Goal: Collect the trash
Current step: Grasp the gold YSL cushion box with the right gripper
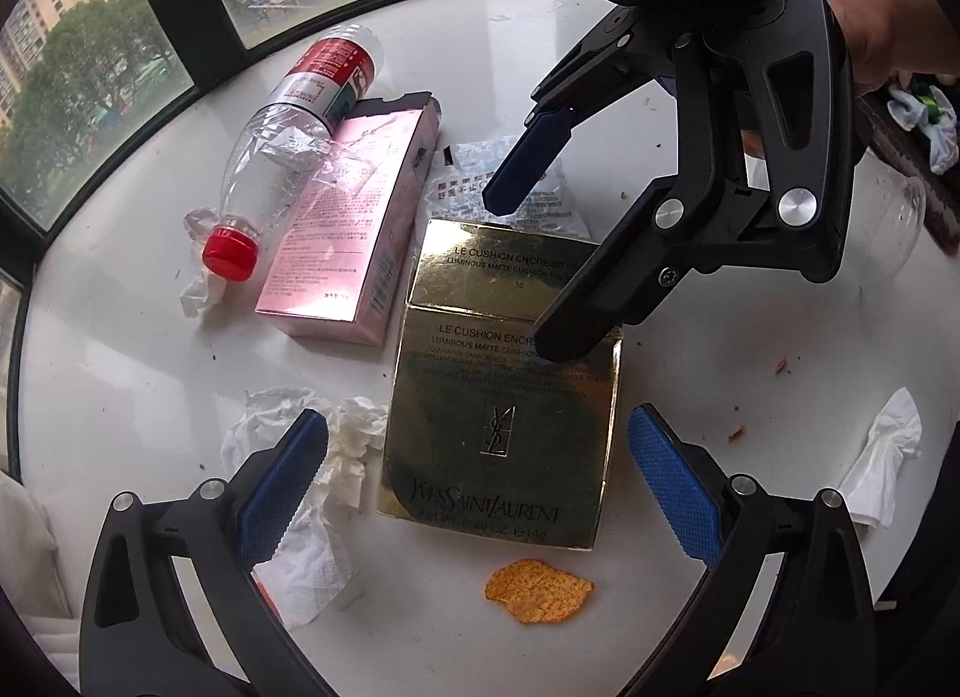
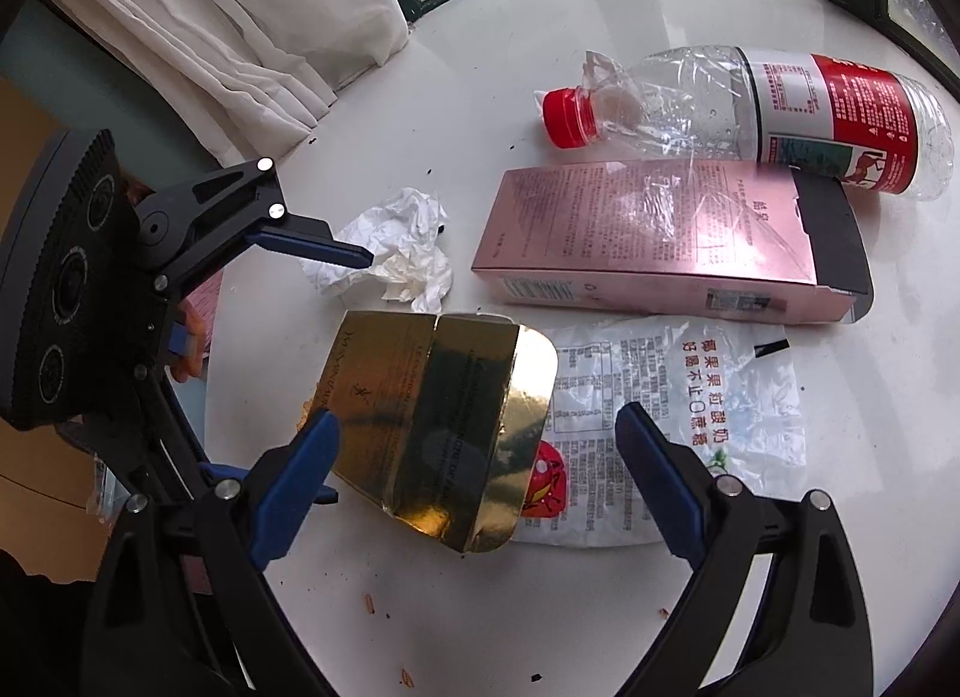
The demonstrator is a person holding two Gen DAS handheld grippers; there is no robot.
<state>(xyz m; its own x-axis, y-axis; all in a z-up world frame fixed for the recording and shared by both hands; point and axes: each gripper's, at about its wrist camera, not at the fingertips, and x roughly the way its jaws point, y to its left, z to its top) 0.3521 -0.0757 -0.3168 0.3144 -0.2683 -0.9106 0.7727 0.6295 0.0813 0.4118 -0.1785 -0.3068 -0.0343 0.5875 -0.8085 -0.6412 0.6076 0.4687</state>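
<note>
A gold YSL box lies on the white round table, seen also in the right wrist view. My left gripper is open, its fingers on either side of the box's near end. My right gripper is open above the box's far end; it shows in the left wrist view. Beside the box lie a pink carton, an empty plastic bottle with a red cap, a clear printed wrapper and crumpled tissue.
An orange chip lies near the front edge. Another tissue lies at the right. Crumbs dot the table. A window is behind the table, and a white curtain hangs beside it.
</note>
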